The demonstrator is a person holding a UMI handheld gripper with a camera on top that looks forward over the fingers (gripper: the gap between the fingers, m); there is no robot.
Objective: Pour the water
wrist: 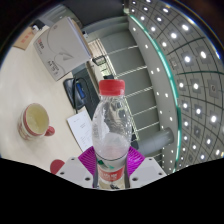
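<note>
Gripper (pixel 111 170) grips upright bottle (pixel 111 125) (red-capped).

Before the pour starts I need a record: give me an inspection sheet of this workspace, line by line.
Surface: pale table, partly visible.
Job's things: clear water bottle with red cap on, upright; cup on the table to the bottle's left, apart from it.
Clutter: dark flat item and white box beyond the cup.
Gripper: gripper shut on the bottle's lower body, purple pads at both sides.
Cables: nothing seen.
Surroundings: dotted ceiling lights, railings.
</note>
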